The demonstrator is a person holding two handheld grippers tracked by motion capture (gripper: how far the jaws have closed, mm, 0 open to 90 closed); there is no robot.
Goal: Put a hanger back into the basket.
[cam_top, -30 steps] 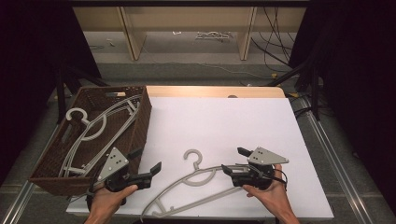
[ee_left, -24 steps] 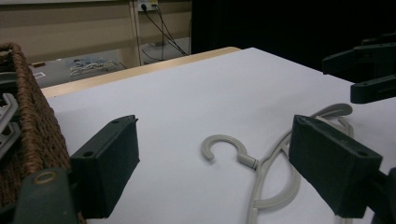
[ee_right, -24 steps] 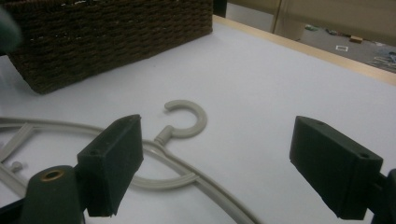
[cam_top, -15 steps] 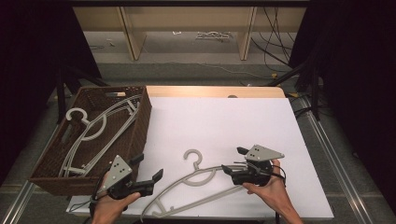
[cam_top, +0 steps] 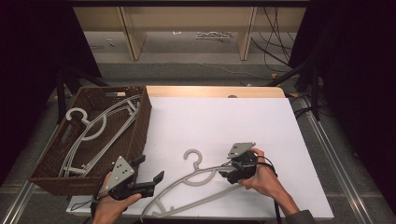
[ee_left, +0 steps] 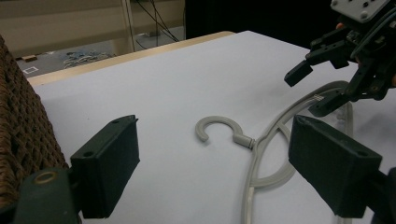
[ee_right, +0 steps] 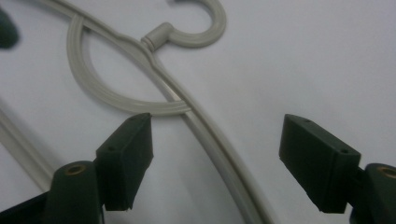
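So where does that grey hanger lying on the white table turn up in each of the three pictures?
High view: the grey hanger lies low in the middle, between the left gripper and the right gripper.
Left gripper view: right of centre, hook pointing left.
Right gripper view: its arm runs from upper left down between the open jaws.
Shared landmark: the hanger's curled hook.
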